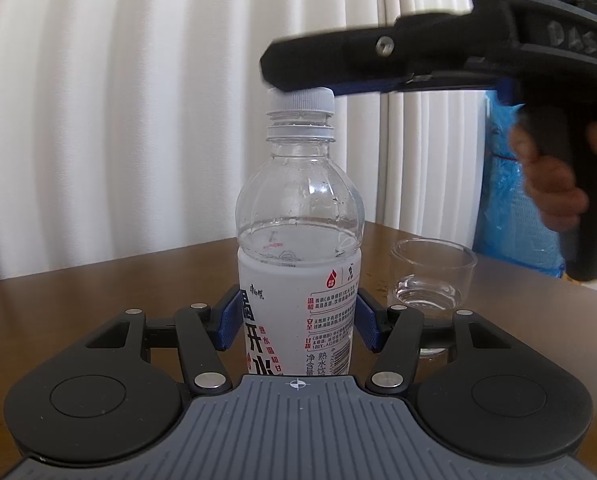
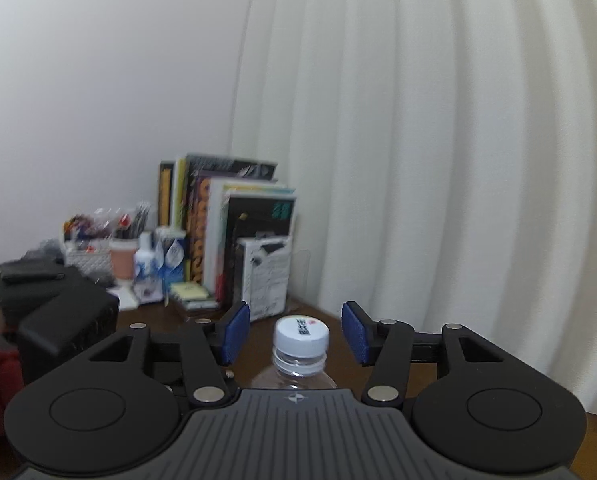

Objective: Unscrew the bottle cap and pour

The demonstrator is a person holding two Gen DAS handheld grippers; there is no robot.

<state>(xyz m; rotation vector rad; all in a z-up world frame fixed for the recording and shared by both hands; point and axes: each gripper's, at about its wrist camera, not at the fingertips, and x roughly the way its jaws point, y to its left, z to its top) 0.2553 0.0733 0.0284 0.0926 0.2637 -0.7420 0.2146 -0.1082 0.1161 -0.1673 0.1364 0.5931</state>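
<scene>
Upright, the water bottle — red "开水" on its white label — sits clamped in the left gripper. Its white cap lies between the right gripper's spread blue pads, untouched — a glass cup stands right.

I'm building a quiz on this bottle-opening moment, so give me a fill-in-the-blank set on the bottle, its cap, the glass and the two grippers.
1. The cap on the bottle is coloured ____.
2. The left gripper is shut on the bottle's ____.
3. The right gripper has its blue pads ____ on either side of the cap, not touching it.
4. The glass stands on the wooden ____, apart from the bottle.

Missing words: white; body; open; table
</scene>
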